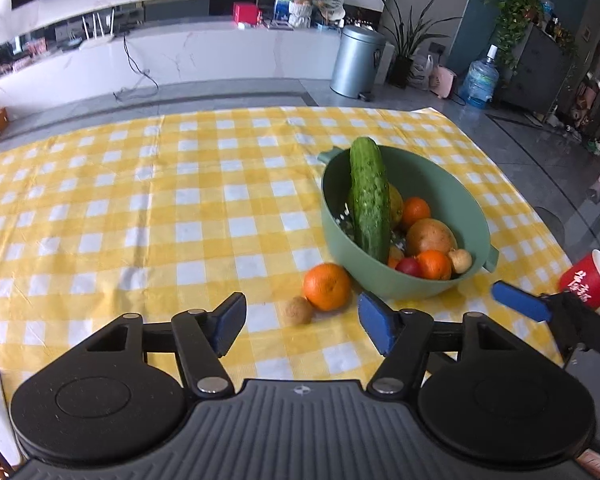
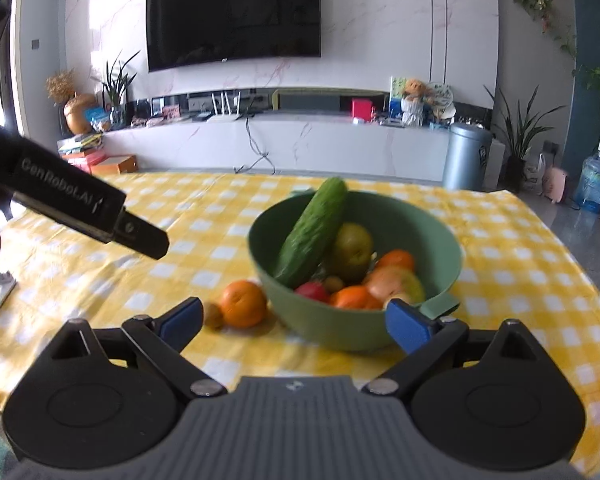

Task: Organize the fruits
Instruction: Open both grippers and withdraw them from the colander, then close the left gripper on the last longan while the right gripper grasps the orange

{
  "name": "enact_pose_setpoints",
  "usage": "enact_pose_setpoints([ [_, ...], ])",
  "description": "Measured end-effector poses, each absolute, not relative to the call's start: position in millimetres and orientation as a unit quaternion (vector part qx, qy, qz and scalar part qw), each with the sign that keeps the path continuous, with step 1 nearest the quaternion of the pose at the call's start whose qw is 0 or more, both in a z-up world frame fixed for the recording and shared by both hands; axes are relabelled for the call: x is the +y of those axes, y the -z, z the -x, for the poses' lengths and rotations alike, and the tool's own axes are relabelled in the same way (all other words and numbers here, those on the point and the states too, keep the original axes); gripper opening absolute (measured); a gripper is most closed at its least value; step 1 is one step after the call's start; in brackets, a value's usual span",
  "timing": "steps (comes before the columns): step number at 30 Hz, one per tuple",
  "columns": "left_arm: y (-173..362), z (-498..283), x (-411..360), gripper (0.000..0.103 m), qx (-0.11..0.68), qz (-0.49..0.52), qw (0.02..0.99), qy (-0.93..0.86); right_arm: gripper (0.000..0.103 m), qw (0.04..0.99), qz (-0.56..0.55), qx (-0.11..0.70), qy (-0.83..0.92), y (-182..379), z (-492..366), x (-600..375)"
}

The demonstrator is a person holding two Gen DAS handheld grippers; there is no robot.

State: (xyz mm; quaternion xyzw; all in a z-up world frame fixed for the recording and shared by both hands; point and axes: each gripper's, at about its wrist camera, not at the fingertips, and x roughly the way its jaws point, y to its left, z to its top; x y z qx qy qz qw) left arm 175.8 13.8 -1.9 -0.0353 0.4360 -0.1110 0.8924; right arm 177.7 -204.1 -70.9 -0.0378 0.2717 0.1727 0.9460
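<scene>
Round orange fruit (image 1: pixel 327 287) lies ahead between our left gripper's (image 1: pixel 302 322) wide-open, empty jaws; our right gripper (image 2: pixel 294 322) gapes empty too.

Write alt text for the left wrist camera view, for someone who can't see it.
A green bowl on a yellow checked tablecloth holds a cucumber leaning on its rim, plus oranges and other produce. An orange and a small brown fruit lie on the cloth beside the bowl, just ahead of the open left tongs. A red mug is at far right.
</scene>
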Motion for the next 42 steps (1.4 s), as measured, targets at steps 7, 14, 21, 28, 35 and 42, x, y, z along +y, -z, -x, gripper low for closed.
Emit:
enact_pose_setpoints([
  [7,9.7,-168.9,20.5,0.059,0.442,0.040,0.887,0.127,0.074,0.936,0.037,0.302,-0.177,78.0,-176.1,-188.6],
  [14,20.0,-170.2,18.9,0.051,0.448,0.056,0.881,0.141,0.057,0.927,0.024,0.334,-0.167,88.0,-182.6,-182.1],
  [21,30.1,-179.8,21.3,0.043,0.449,0.085,0.879,0.136,0.038,0.924,0.015,0.348,-0.158,94.3,-192.9,-179.8],
  [28,49.7,-188.7,20.3,0.037,0.454,0.083,0.876,0.139,0.035,0.923,0.020,0.349,-0.162,101.1,-201.2,-176.7],
  [35,68.2,-198.6,21.6,0.037,0.463,0.090,0.871,0.136,0.034,0.921,0.021,0.351,-0.170,108.8,-208.7,-175.3],
  [42,86.0,-210.3,11.9,0.037,0.479,0.074,0.864,0.134,0.034,0.919,0.022,0.354,-0.170,115.6,-215.1,-178.1],
])
